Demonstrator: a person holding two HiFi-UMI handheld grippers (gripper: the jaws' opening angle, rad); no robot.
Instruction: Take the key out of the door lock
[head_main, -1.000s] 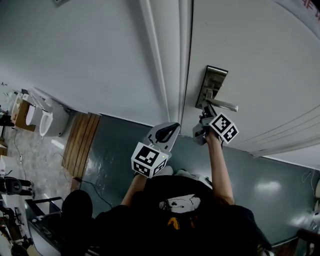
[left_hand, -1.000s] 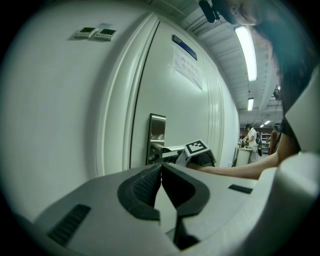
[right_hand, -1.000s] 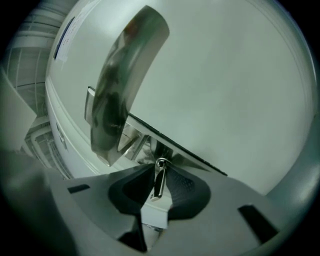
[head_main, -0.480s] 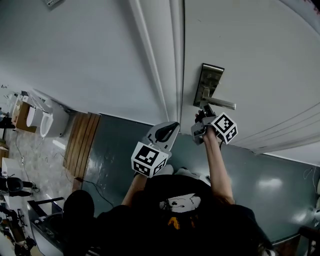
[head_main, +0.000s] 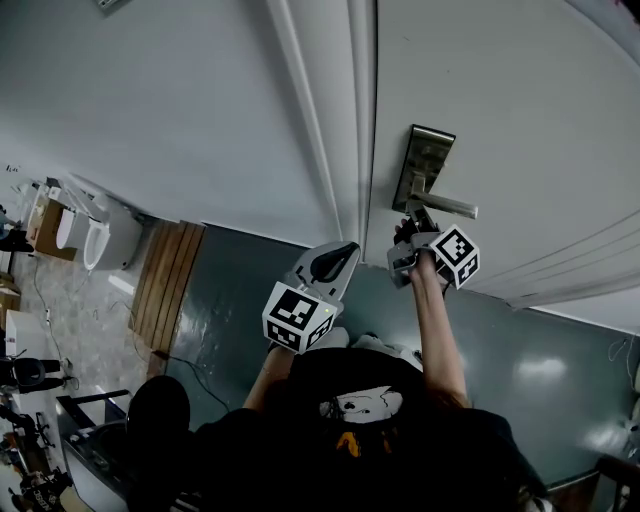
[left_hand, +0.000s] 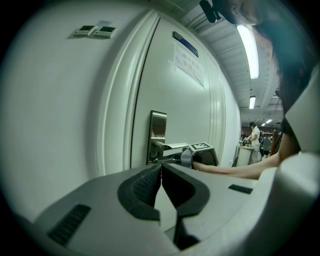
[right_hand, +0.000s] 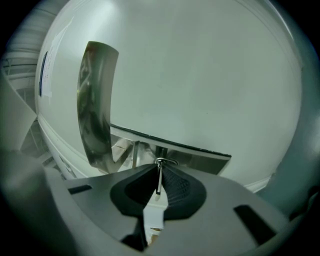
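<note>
While the person is standing close against the white door (head_main: 520, 120), the right gripper (head_main: 408, 226) is reaching up to the metal lock plate (head_main: 425, 165), just beneath the lever handle (head_main: 445, 207). Seen from the right gripper view, its fingers (right_hand: 176, 186) are closing on the key (right_hand: 159, 182), and the dark pads are already pinching the thin metal blade edge-on between them. A small wire ring (right_hand: 161, 161) is showing at the key's far end, right below the handle's underside. Whether the key's tip is sitting in the lock cannot be told, since the fingers are covering it.

Lower and to the left, the left gripper (head_main: 340, 256) is hovering in front of the door frame (head_main: 330, 120), well apart from the lock. Its own view is showing the fingers (left_hand: 145, 187) pressed together with nothing between them, pointing toward the plate and the other gripper.

Below, the grey-green floor (head_main: 250, 290) is running along the foot of the door.
</note>
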